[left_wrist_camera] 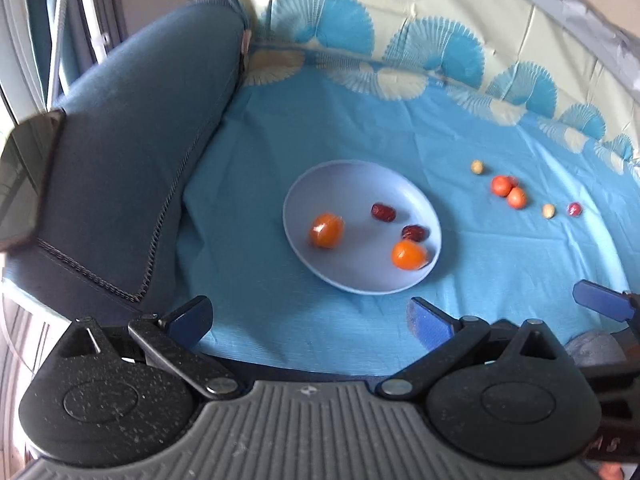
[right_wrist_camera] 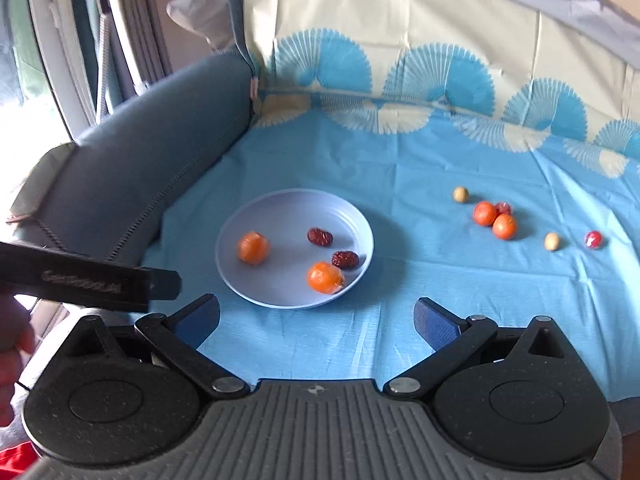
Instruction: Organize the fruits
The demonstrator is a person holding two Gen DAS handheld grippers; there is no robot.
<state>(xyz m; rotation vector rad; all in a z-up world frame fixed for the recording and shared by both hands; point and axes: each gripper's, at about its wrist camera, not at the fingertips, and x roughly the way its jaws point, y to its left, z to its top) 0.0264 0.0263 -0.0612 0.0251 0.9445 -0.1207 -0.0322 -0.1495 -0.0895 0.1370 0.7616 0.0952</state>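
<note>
A lavender plate (left_wrist_camera: 352, 184) (right_wrist_camera: 280, 208) lies on the blue cloth and holds two oranges (left_wrist_camera: 326, 231) (left_wrist_camera: 409, 255) and two dark red dates (left_wrist_camera: 383, 212) (left_wrist_camera: 415, 233). To its right on the cloth lie two more oranges (right_wrist_camera: 485, 213) (right_wrist_camera: 504, 226), two small red fruits (right_wrist_camera: 503, 207) (right_wrist_camera: 593, 239) and two pale round fruits (right_wrist_camera: 461, 194) (right_wrist_camera: 552, 241). My left gripper (left_wrist_camera: 308, 318) is open and empty, hanging in front of the plate. My right gripper (right_wrist_camera: 317, 318) is also open and empty, just short of the plate's near rim.
A blue-grey cushioned armrest (left_wrist_camera: 140, 160) borders the cloth on the left, with a dark flat object (left_wrist_camera: 24, 176) on its end. The fan-patterned cloth (right_wrist_camera: 440, 80) rises up behind. The left gripper's body (right_wrist_camera: 92, 280) and a hand (right_wrist_camera: 12, 340) fill the right wrist view's left edge.
</note>
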